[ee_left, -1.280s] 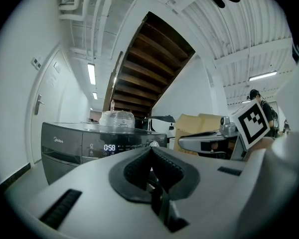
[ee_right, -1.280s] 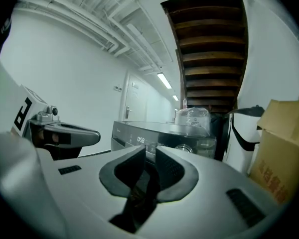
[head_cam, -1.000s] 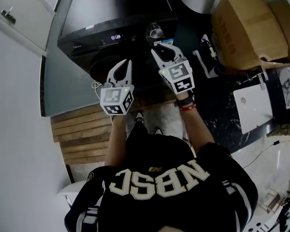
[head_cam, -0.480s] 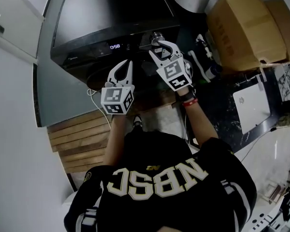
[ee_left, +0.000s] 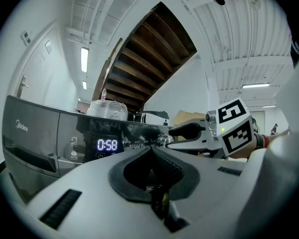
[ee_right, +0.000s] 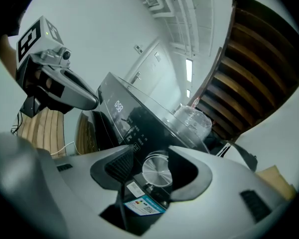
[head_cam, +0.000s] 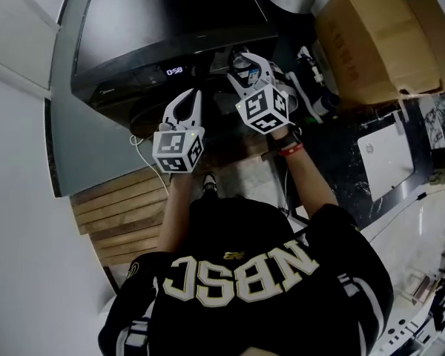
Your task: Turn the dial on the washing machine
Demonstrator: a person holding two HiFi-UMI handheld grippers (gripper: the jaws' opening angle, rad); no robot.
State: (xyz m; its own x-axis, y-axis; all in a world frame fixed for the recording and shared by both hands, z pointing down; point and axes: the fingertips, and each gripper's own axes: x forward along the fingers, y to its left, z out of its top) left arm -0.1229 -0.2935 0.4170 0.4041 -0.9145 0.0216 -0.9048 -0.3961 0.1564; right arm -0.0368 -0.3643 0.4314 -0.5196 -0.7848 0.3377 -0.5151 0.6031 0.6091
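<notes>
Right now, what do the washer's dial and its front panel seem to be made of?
Dial: likely brushed metal, or plastic coated to look so; its silvery face shows fine circular grain. Front panel: glossy dark plastic or glass; it mirrors the room, and lit digits shine through.

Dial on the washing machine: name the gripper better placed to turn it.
Right gripper: its jaws, just opening, flank the dial. Left gripper is shut, away from it.
</notes>
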